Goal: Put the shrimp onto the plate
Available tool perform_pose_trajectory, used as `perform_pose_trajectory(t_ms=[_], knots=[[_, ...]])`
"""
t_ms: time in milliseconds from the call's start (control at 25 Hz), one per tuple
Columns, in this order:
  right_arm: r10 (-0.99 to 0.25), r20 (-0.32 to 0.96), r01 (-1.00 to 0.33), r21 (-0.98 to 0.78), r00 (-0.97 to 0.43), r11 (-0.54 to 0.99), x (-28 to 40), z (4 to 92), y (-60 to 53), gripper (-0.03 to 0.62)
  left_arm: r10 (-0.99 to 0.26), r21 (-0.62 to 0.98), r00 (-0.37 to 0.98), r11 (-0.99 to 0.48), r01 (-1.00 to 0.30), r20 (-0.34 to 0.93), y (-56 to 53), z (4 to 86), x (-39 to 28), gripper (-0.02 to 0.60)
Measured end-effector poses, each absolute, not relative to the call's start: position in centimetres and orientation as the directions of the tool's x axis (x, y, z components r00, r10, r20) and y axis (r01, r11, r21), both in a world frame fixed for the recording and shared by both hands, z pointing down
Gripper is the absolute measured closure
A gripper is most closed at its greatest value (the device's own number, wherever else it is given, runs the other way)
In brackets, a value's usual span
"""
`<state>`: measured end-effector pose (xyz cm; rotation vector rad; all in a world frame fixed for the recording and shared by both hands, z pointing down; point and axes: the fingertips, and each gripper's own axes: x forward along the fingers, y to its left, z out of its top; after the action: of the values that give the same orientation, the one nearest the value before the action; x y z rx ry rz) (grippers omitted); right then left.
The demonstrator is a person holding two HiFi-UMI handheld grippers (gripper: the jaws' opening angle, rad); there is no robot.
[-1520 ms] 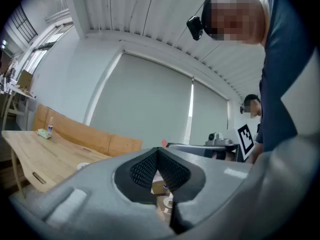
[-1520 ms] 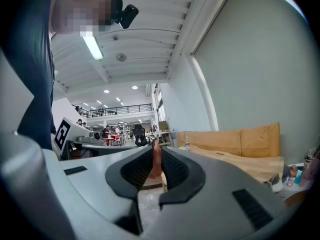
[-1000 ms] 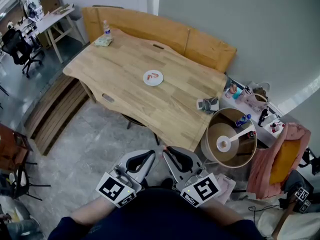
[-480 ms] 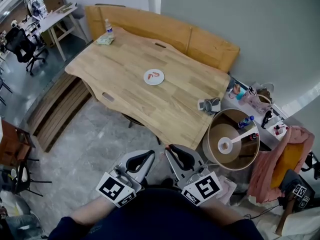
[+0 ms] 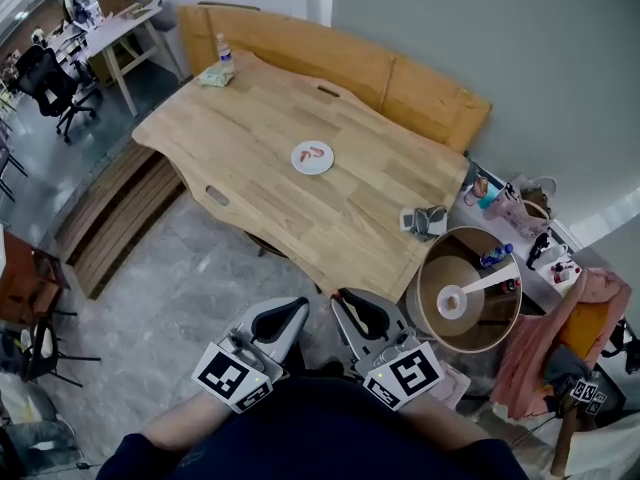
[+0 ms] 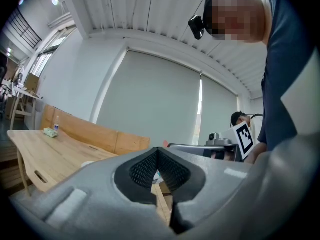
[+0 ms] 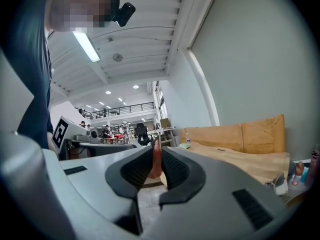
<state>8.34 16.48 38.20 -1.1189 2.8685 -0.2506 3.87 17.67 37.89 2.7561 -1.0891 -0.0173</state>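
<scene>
Head view: left gripper [image 5: 299, 309] beside right gripper [image 5: 342, 300]

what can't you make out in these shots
- shrimp in the right gripper: in the right gripper view its jaws hide all but a pink sliver, and in the head view it is too small to see.
- what lies on the plate: head view, too small, only a pink curl shows.
- bottle label: head view, too small to read.
</scene>
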Motion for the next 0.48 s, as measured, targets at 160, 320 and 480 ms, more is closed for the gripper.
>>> perform_pose_trajectory(t_ms=[160,320,480], knots=[[-0.689,0.024,-0.683,-0.156,-0.725,0.713,7.6,38.4,13.6,0.534,-0.665,0.167,0.746,-0.731,-0.661,0.038,14.6,37.7,3.3,0.577],[-0.706,0.034,-0.702,-0.151,-0.707,0.696,6.1,38.5,9.7,0.534,-0.645,0.157,0.764,-0.752,-0.641,0.029,10.5,37.5,1.9,0.578],[-0.729,0.049,-0.727,-0.148,-0.682,0.67,4.0,38.2,4.9,0.534,-0.621,0.159,0.784,-0.772,-0.616,0.025,5.5,37.2,-0.2,0.578]])
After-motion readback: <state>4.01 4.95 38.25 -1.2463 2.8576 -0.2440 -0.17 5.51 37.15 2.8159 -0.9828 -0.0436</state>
